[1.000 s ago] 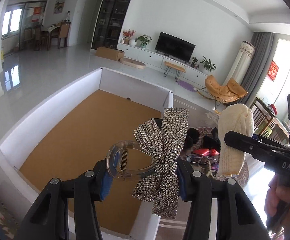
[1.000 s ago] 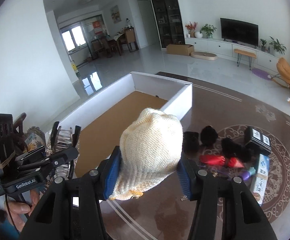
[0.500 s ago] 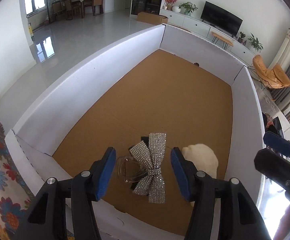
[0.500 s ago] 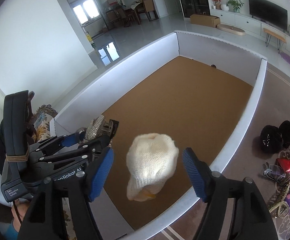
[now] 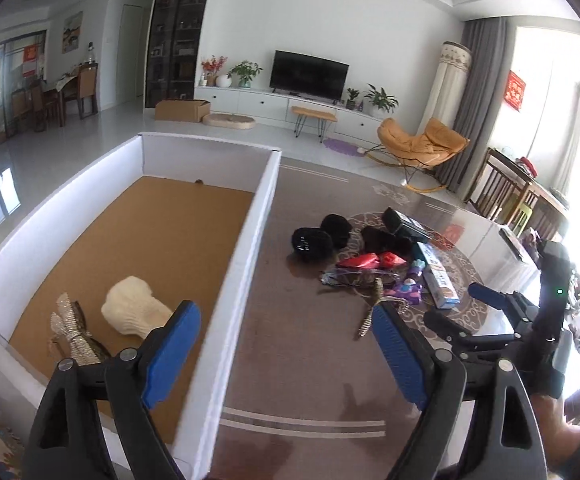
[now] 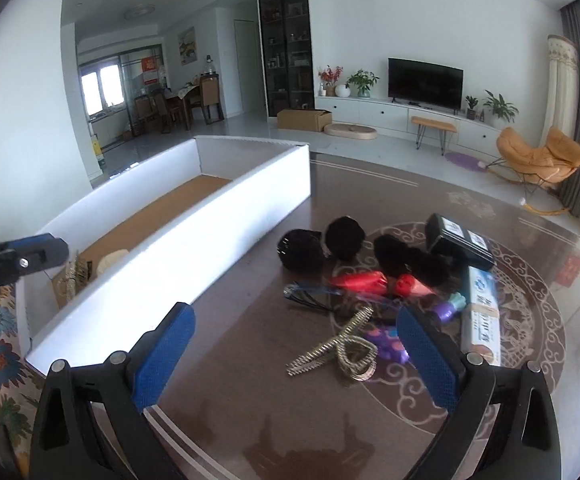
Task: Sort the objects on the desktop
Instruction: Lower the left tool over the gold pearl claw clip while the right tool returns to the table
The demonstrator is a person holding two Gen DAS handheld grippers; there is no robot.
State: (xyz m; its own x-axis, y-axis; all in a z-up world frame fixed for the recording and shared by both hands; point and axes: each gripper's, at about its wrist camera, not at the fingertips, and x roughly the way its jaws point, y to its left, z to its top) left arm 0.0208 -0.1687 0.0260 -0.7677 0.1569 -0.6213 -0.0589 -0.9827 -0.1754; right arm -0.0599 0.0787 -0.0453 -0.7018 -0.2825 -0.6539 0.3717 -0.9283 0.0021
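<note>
A white-walled box [image 5: 245,248] with a brown floor stands on the left of the dark table. In it lie a cream knitted hat [image 5: 133,312] and a rhinestone bow clip [image 5: 71,332]. My left gripper [image 5: 285,356] is open and empty above the box's right wall. My right gripper [image 6: 294,356] is open and empty above the table, near a gold rhinestone clip [image 6: 342,348]. A pile right of the box holds black fluffy hair ties [image 6: 302,250], a red bow [image 6: 378,284], a toothpaste box [image 6: 480,318], a black box [image 6: 458,244] and purple pieces [image 6: 388,340].
The table [image 6: 249,412] has an ornate round pattern under the pile. A floral cloth [image 6: 1,356] lies at the box's near left corner. The right gripper shows at the right of the left wrist view [image 5: 502,312]. The living room lies beyond.
Both grippers opened and dropped the bow clip and the knitted hat into the box. Both then pulled back and swung right, toward the pile on the table.
</note>
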